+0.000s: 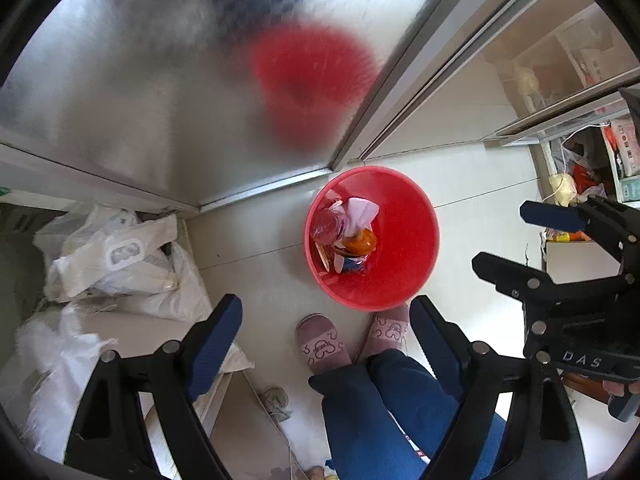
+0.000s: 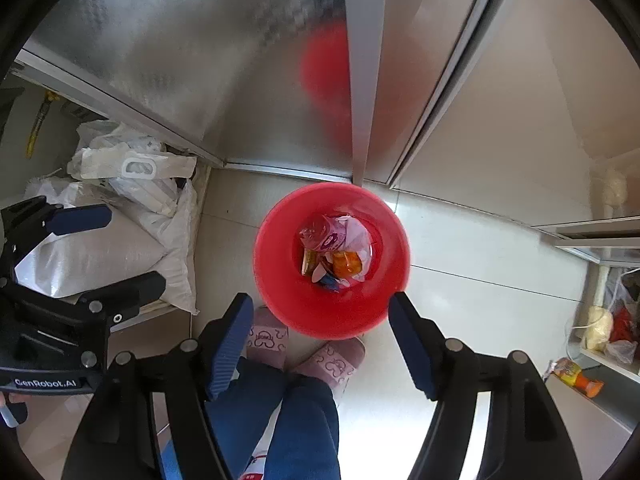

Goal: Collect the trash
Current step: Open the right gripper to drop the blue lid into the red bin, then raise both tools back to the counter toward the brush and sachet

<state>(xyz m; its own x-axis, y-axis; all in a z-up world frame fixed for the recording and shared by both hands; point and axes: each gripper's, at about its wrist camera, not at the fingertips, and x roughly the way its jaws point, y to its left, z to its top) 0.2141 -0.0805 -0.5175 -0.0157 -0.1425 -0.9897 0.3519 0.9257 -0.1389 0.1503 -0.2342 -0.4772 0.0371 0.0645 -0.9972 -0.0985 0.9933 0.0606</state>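
Observation:
A red round bin (image 1: 404,240) (image 2: 280,268) stands on the pale tiled floor by a metal door frame, straight below both grippers. Inside it lies a heap of trash (image 1: 348,236) (image 2: 336,254): a white tissue, a pink wrapper, an orange packet and something blue. My left gripper (image 1: 326,340) (image 2: 104,252) hangs above the bin's near rim, open, with nothing between its blue pads. My right gripper (image 2: 320,340) (image 1: 532,244) is beside it, also open and holding nothing.
White sacks and plastic bags (image 1: 116,264) (image 2: 120,240) are piled at the left. A person's pink slippers (image 1: 320,344) (image 2: 332,360) and blue trousers stand just before the bin. A frosted door (image 1: 160,100) rises behind it. Shelves with bags (image 2: 608,328) and an orange bottle (image 2: 576,376) are at the right.

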